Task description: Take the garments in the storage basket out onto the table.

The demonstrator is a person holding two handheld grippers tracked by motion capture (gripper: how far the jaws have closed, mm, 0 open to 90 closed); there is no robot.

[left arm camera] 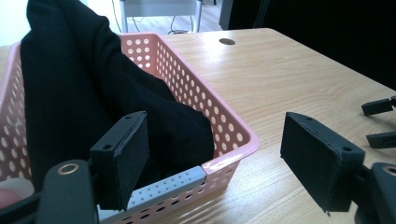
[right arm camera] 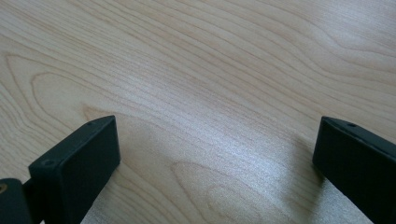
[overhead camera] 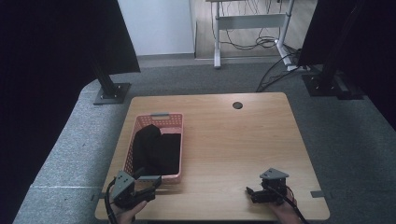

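Note:
A pink perforated basket [overhead camera: 181,140] stands on the left half of the wooden table [overhead camera: 233,144], with a black cloth [overhead camera: 154,149] heaped inside it. My left gripper [overhead camera: 153,185] is open at the basket's near right corner. In the left gripper view its jaws straddle that corner of the basket [left arm camera: 196,88]: one jaw is inside against the black cloth [left arm camera: 84,93], the other outside over the wood. The left gripper [left arm camera: 219,163] holds nothing. My right gripper [overhead camera: 251,195] is open low over bare wood at the near right, and the right gripper [right arm camera: 215,158] has nothing between its jaws.
A round cable hole [overhead camera: 237,105] sits near the table's far edge. Black stands [overhead camera: 111,88] [overhead camera: 327,79] rest on the grey carpet beyond the table, and a white desk frame with cables [overhead camera: 252,23] is farther back. The right gripper's fingertips [left arm camera: 380,121] show near the left gripper.

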